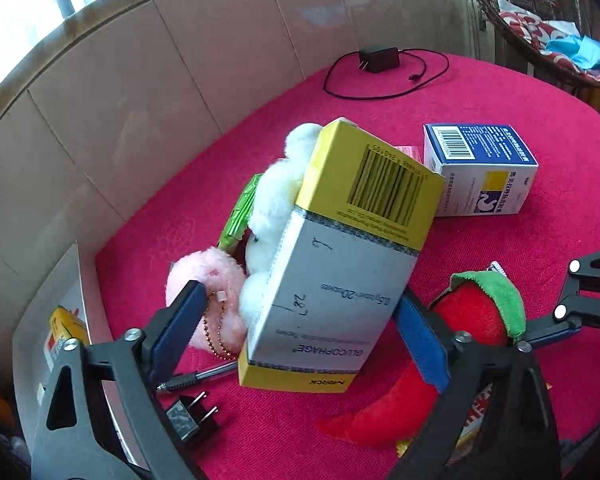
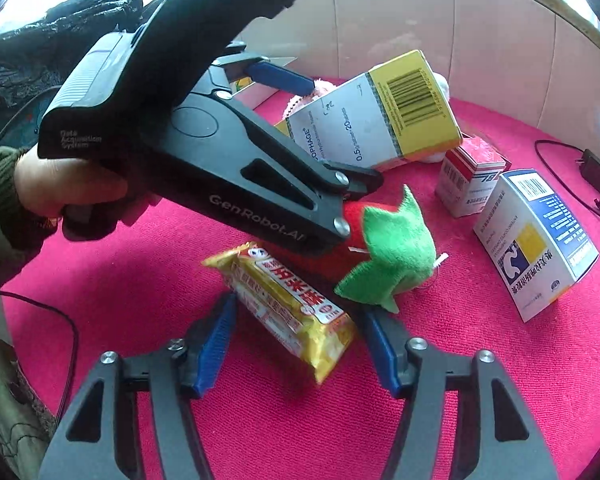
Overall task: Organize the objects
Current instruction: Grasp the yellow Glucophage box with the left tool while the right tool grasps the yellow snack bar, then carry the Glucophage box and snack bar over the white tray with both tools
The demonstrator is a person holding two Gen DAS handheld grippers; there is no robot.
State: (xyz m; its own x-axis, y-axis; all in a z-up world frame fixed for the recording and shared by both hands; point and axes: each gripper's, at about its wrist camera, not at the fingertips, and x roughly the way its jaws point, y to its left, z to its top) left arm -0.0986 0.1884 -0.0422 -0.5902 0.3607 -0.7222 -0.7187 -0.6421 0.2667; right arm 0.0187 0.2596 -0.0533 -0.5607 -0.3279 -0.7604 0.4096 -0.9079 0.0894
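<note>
So my left gripper [image 1: 300,320] has its jaws either side of the yellow-and-grey Glucophage box [image 1: 336,256], which leans tilted on the white plush [image 1: 276,200]; can't tell if the pads actually press it. My right gripper [image 2: 296,344] straddles the yellow snack packet [image 2: 288,300] on the pink tablecloth [image 2: 460,380], pads apart from it, not gripping. The blue-and-white box [image 2: 540,236] stands off to the side.

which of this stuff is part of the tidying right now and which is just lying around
In hand now:
- yellow and grey medicine box, between the left tool's pads
- yellow snack packet, between the right tool's pads

Lying about:
- blue and white box
- black charger
- pen
</note>
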